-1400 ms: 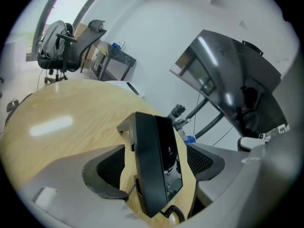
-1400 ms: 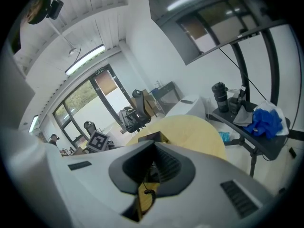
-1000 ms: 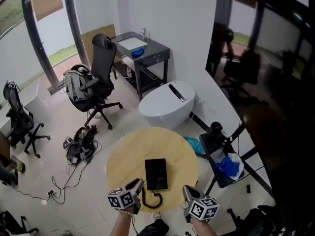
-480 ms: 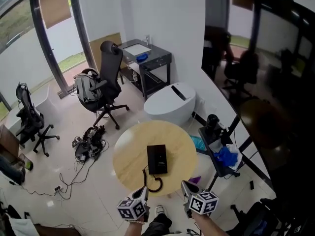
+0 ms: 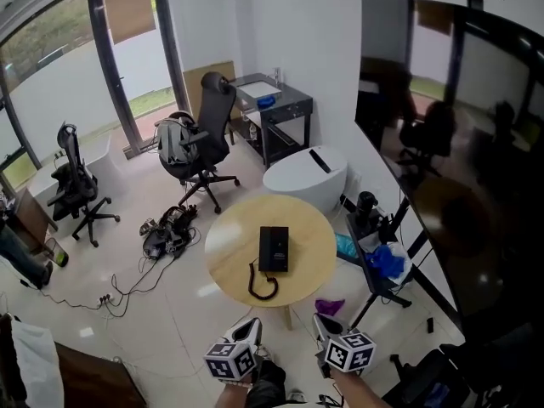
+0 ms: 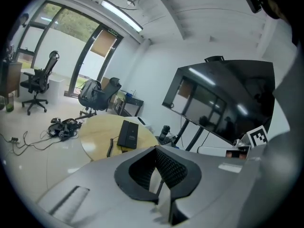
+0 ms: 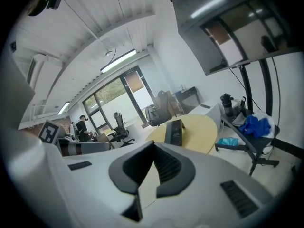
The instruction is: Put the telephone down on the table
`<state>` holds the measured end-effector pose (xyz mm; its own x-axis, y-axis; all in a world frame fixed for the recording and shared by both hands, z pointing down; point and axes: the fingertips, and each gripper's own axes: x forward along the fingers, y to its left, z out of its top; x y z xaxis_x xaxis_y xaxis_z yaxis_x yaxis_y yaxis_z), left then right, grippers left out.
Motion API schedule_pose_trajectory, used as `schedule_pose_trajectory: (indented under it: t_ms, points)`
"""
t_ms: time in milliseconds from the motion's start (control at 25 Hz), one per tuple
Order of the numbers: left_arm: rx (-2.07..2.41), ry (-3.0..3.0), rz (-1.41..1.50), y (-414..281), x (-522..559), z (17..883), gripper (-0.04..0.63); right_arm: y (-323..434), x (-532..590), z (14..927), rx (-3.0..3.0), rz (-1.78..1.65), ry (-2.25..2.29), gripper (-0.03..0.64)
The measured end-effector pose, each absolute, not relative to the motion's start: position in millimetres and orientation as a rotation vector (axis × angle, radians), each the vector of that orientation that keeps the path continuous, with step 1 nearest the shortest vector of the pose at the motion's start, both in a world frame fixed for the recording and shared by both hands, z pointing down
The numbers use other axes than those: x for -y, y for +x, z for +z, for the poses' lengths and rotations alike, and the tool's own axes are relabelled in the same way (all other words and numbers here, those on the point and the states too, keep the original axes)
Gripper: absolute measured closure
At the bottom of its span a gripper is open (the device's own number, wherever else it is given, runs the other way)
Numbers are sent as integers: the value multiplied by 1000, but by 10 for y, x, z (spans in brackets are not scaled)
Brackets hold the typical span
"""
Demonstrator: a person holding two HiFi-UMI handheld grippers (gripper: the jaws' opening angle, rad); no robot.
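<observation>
Round pale-wood table [image 5: 231, 246] bears flat black telephone [image 5: 274, 249]; left claw [image 5: 252, 322] and right claw [image 5: 317, 320] closed, empty.

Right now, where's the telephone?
Head view, centre: the telephone lies flat near the middle of the round wooden table, its coiled cord trailing toward the near edge. A white oval unit stands just beyond the table.

An office: a black swivel chair [image 5: 212, 134], a second swivel chair [image 5: 75, 185] and a grey desk [image 5: 285, 109] stand beyond a round wooden surface [image 5: 229, 245], with a large dark screen [image 5: 450, 160] at the right and tall glass doors [image 5: 68, 83] behind.
</observation>
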<state>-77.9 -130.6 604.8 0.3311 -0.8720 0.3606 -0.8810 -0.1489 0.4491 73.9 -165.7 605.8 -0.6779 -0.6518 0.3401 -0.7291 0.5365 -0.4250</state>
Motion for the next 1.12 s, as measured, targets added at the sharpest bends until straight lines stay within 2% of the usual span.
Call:
schedule_pose_trajectory:
  t_ms: [360,720,1120]
  points:
    - [1515,1998,18,-626,718,5756,595,767,1116,5946,2696,909,1158,615]
    - [1527,2080,117,-740,744,5680,595,610,1021,5760,2703,871,1222,612]
    - [1465,2121,84,-880,773,5707,595,413,906,5709,2663,820,1288,612]
